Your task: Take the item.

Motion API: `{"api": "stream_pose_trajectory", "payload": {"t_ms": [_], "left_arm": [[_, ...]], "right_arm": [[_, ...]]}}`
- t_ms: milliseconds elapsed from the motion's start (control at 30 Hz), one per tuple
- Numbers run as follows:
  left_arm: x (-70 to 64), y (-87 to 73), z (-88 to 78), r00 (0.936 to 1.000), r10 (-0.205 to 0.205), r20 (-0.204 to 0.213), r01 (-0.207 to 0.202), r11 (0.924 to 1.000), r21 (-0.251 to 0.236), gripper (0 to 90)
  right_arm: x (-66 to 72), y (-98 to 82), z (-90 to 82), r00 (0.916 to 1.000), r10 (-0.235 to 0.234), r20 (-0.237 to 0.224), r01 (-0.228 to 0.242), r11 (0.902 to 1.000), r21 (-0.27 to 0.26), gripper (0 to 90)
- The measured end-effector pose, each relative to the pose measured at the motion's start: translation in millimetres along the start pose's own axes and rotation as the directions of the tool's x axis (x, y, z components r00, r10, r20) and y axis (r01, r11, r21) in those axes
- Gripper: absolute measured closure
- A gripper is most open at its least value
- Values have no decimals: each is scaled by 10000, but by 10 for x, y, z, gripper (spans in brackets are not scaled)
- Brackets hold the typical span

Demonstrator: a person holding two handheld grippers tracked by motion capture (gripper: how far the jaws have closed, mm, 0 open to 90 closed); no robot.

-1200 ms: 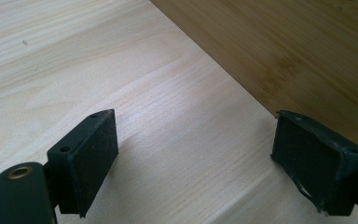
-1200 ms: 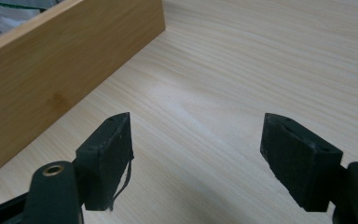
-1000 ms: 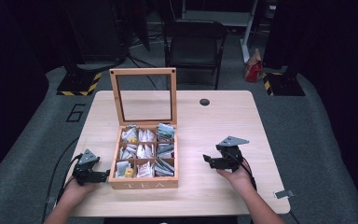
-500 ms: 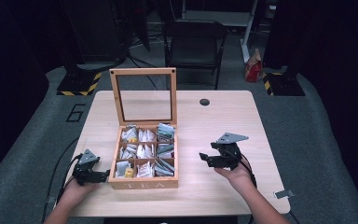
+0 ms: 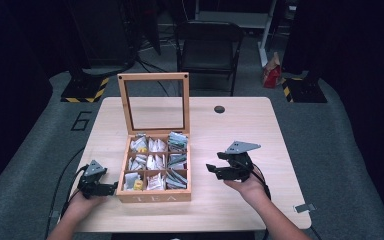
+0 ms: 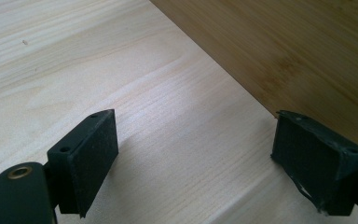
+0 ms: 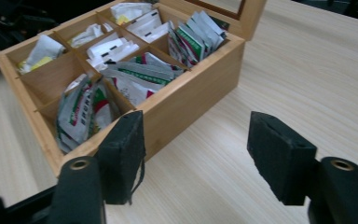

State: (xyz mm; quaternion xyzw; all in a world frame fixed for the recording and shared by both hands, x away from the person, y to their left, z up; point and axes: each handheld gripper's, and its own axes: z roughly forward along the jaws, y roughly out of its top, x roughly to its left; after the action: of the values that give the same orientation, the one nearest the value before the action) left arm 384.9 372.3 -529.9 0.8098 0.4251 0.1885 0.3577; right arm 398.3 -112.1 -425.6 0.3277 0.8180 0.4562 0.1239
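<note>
Two tongs (image 5: 114, 188) (image 5: 211, 169), tea box (image 5: 155, 196) between

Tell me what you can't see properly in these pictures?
- Tea box front label: too small in the high view.
- Tea bags: print blurred in the right gripper view.
- Box in the left gripper view: cut off by the edge.
- Small dark thing: too small.

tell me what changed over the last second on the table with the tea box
The right claw lifted a little off the table and edged toward the tea box; its jaws have just been closing, with nothing between them. The left claw stayed open beside the box, and the box, lid up, kept its place.
</note>
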Motion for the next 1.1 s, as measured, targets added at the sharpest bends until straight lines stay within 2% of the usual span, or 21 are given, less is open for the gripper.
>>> {"api": "stream_pose_trajectory", "payload": {"t_ms": [267,467,600,833,1100], "left_arm": [[0,0,-1,10000,6,1,-6,10000,7,138],[0,0,0,10000,6,3,-6,10000,5,138],[1,0,0,10000,6,3,-6,10000,6,138],[0,0,0,10000,2,3,-2,10000,4,138],[1,0,-1,10000,17,-2,-17,10000,5,138]], "right_arm": [[73,49,43,9989,-280,-386,279,9996,-34,380],[142,101,62,9976,-286,-624,279,9995,-119,381],[194,137,87,9958,-526,-756,514,9985,-178,381],[278,172,152,9930,-749,-915,733,9971,-203,394],[341,198,220,9925,-742,-973,727,9972,-193,446]]}}
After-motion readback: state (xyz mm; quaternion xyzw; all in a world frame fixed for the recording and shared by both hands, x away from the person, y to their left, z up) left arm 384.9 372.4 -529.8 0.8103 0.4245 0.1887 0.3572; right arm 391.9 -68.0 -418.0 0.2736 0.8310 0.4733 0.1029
